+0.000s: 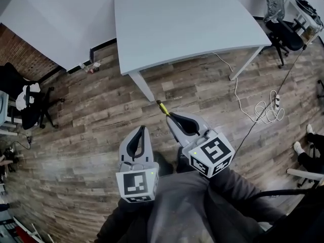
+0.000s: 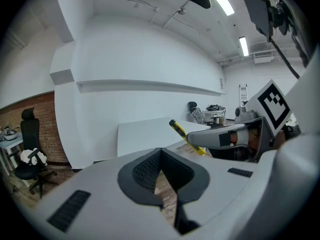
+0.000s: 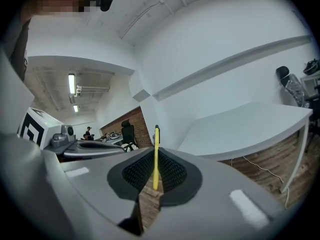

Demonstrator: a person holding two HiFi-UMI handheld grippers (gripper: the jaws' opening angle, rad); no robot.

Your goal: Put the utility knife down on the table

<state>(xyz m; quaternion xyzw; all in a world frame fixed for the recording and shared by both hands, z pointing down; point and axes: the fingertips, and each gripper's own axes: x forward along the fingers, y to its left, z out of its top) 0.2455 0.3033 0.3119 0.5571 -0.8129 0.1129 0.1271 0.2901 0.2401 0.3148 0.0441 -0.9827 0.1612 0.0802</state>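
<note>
A thin yellow utility knife (image 1: pixel 163 108) with a black tip sticks out forward from my right gripper (image 1: pixel 171 116), which is shut on it. In the right gripper view the utility knife (image 3: pixel 156 156) stands upright between the dark ribbed pads. The left gripper view shows the utility knife (image 2: pixel 186 136) poking out of the right gripper (image 2: pixel 200 143) to its right. My left gripper (image 1: pixel 143 130) is shut with nothing in it; its pads (image 2: pixel 150 170) meet at the tips. Both grippers hover over the wooden floor, short of the grey table (image 1: pixel 182 24).
A table leg (image 1: pixel 143 86) stands just ahead of the knife. A white cable (image 1: pixel 260 109) trails on the floor at right. Black office chairs sit at left (image 1: pixel 28 103) and far right (image 1: pixel 281 32). A person's feet (image 1: pixel 306 146) show at the right edge.
</note>
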